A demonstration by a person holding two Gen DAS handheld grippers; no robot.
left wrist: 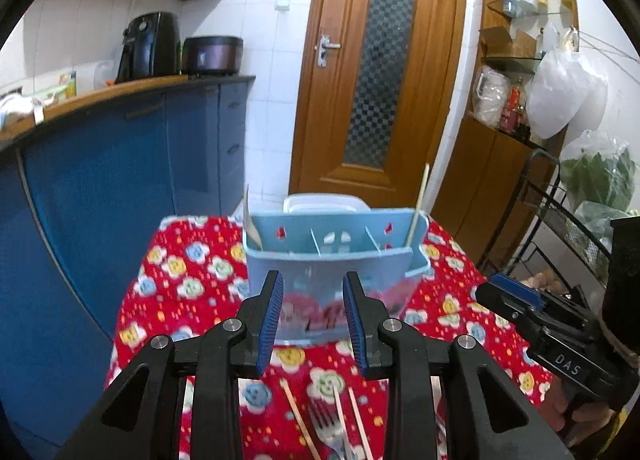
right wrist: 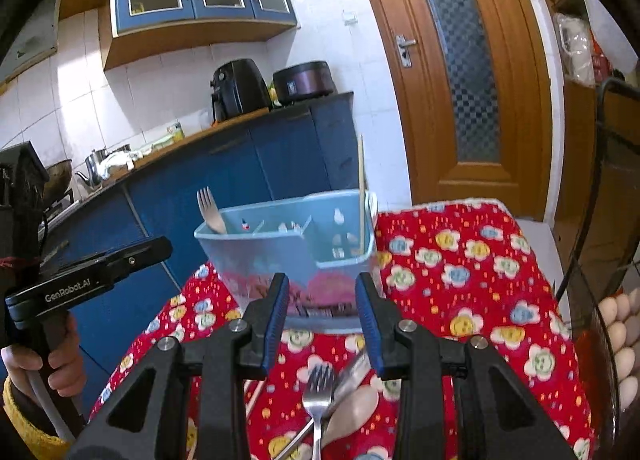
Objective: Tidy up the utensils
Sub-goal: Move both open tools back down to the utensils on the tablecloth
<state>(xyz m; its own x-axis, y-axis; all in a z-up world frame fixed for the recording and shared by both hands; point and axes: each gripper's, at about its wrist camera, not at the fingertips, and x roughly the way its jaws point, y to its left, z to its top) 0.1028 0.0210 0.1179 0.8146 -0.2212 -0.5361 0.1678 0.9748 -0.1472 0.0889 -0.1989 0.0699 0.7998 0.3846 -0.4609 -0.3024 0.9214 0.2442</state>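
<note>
Hiding part of the fork (right wrist: 318,392), both tongs (left wrist: 313,324) (right wrist: 322,324) gape empty.

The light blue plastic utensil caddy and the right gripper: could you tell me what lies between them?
Only bare red flowered tablecloth separates caddy from right gripper, per the right wrist view.
</note>
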